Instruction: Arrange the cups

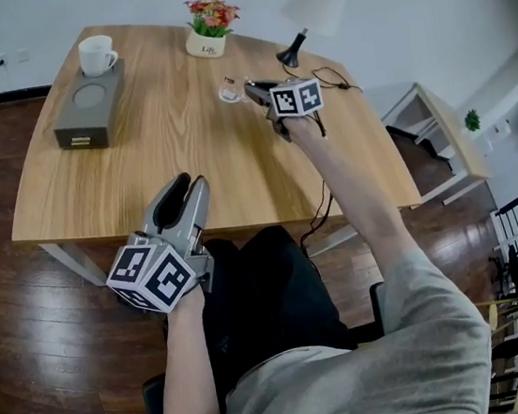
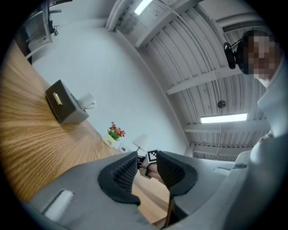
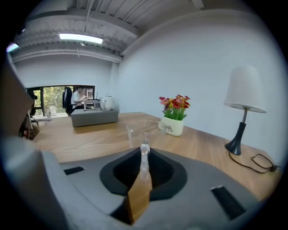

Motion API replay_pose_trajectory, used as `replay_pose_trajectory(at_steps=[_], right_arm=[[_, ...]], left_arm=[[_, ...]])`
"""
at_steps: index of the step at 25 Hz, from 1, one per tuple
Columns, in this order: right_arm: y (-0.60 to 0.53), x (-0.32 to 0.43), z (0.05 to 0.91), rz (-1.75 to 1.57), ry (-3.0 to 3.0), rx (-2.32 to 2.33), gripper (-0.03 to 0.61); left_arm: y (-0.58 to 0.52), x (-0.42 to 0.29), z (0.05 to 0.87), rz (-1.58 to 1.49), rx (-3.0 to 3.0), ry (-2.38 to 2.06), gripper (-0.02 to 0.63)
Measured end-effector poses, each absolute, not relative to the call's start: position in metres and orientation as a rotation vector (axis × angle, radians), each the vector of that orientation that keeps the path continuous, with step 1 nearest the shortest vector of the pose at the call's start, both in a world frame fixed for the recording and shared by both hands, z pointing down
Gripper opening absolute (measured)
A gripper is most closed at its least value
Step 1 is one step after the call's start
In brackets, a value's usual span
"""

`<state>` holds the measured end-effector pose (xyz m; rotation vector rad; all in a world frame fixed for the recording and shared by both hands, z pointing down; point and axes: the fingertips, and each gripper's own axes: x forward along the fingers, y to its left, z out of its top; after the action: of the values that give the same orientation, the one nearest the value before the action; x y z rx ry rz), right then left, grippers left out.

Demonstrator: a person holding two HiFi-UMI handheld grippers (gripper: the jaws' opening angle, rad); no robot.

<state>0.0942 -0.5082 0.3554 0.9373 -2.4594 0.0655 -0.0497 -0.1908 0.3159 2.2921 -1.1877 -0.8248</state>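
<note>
Left tool (image 2: 147,170) jaws apart; wooden table (image 2: 27,143), grey box (image 2: 65,105) ahead.

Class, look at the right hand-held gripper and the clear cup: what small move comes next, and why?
Probably a slight lift: the right hand-held gripper is pinched on the near edge of the clear cup, which stands on the table.

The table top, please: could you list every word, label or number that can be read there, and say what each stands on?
"Life" (small, so probably), on the white flower pot.
Plate on the grey box: too small to read.
Marker cube: black-and-white squares, no letters.
Clear glass cup: no print visible.
</note>
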Motion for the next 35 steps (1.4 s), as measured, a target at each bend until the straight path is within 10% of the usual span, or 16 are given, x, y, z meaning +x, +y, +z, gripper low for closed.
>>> replay_pose_trajectory(at_steps=[19, 35], right_arm=[[-0.385, -0.2, 0.288, 0.055, -2.758, 0.27, 0.057], [-0.401, -0.243, 0.297, -0.07, -2.659, 0.331, 0.064]], left_arm=[[-0.191, -0.056, 0.314, -0.934, 2.225, -1.119, 0.121], [-0.189, -0.061, 0.311, -0.975, 2.211, -1.084, 0.121]])
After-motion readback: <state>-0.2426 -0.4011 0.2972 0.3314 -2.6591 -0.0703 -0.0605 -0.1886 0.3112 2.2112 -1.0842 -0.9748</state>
